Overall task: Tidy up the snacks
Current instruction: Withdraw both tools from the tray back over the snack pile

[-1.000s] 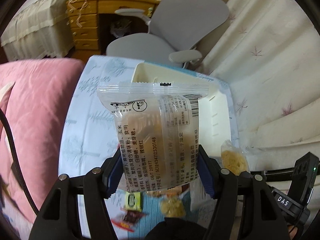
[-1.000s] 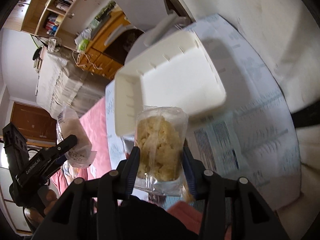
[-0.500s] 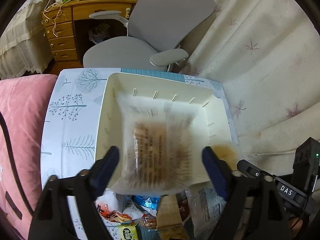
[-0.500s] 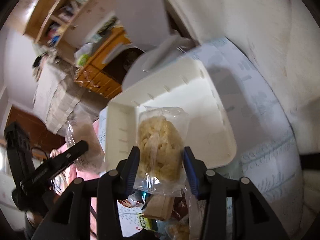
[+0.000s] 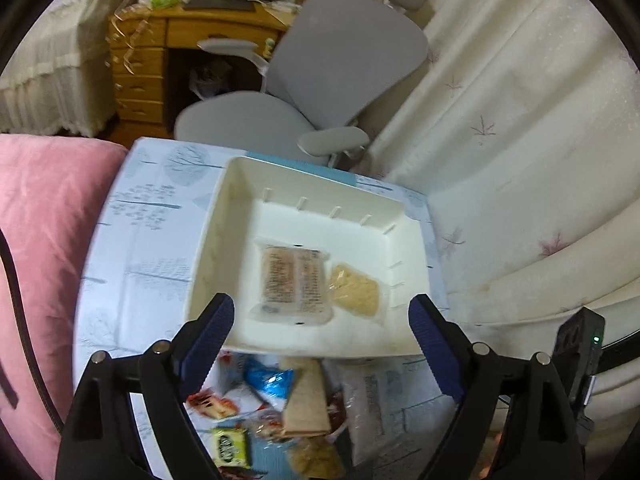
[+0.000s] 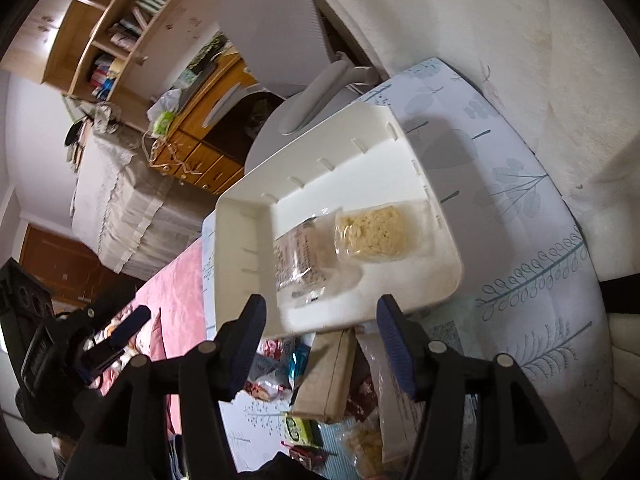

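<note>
A white bin stands on the patterned table. In it lie a clear printed snack packet and, to its right, a clear bag of yellow crumbly snack. My left gripper is open and empty above the bin's near edge. My right gripper is open and empty above the bin's near rim. The left gripper also shows at the left edge of the right wrist view.
A pile of loose snacks lies on the table in front of the bin. A grey office chair and a wooden desk stand behind. A pink cushion lies left, white bedding right.
Both grippers opened and let go of their packets, which dropped into the bin. Both grippers pulled back a little.
</note>
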